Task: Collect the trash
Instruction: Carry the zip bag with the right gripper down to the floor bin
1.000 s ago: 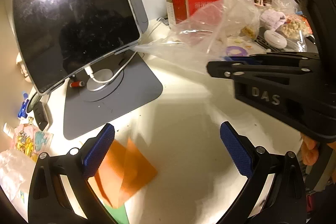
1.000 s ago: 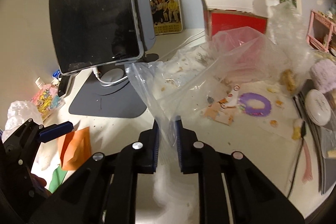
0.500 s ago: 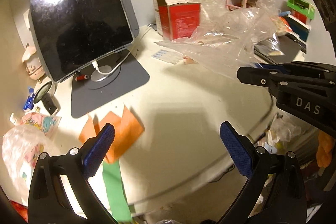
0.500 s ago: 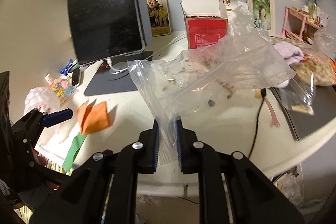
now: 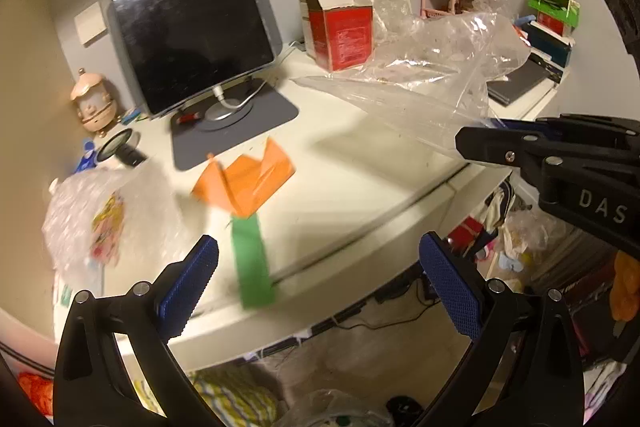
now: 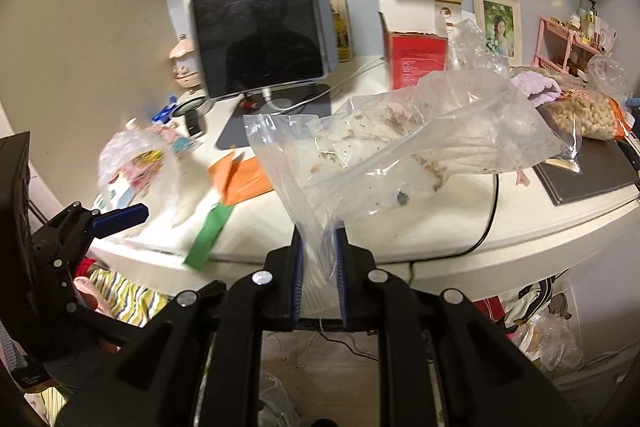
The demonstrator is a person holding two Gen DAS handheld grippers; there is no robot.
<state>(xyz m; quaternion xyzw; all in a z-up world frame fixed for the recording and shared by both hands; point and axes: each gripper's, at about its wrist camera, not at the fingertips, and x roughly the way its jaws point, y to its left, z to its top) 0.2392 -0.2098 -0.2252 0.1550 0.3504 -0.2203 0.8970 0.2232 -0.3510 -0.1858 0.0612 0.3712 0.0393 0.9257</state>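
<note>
The right gripper point(image 6: 319, 269) has its fingers pinched on one lower corner of a clear zip bag point(image 6: 404, 147), which hangs at frame centre over the white table's point(image 6: 440, 227) edge; crumbs and scraps sit inside it. Held only by that corner, the bag could slip free or tip, spilling the crumbs. The left gripper point(image 5: 318, 285), fingers wide apart and empty, hovers at lower frame near the orange paper point(image 5: 246, 181) and green strip point(image 5: 252, 263).
</note>
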